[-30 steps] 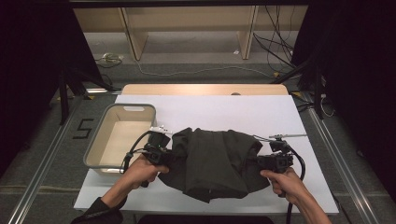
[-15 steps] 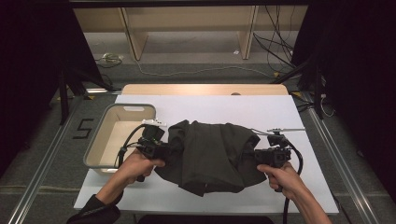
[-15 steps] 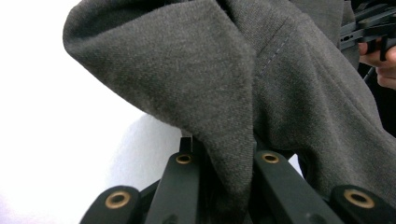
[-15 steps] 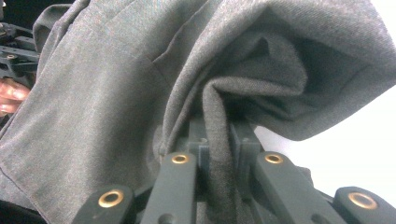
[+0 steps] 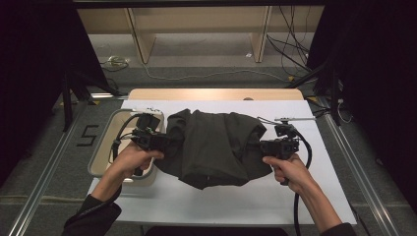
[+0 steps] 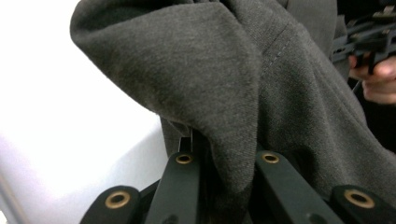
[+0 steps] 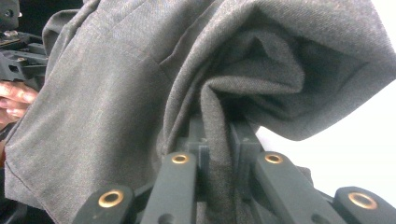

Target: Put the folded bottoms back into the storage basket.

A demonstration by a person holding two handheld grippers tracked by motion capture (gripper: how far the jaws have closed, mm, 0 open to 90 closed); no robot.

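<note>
garment [image 5: 211, 147] mid-table [image 5: 221, 201], betw. both tongs | tray [image 5: 101, 157] left of it, prob. at table edge

A white worktop in a dim, dark-curtained room

The flat white worktop [image 5: 314, 196] sits on a grey carpeted floor [image 5: 206, 73], with a pale wooden board [image 5: 211, 94] along its far edge. Behind it stand the light wooden legs of a bench [image 5: 140, 42], loose cables [image 5: 290, 54] trailing over the floor. Black curtains [image 5: 34, 64] close both sides; a black "5" [image 5: 88, 135] marks the floor at left.
</note>
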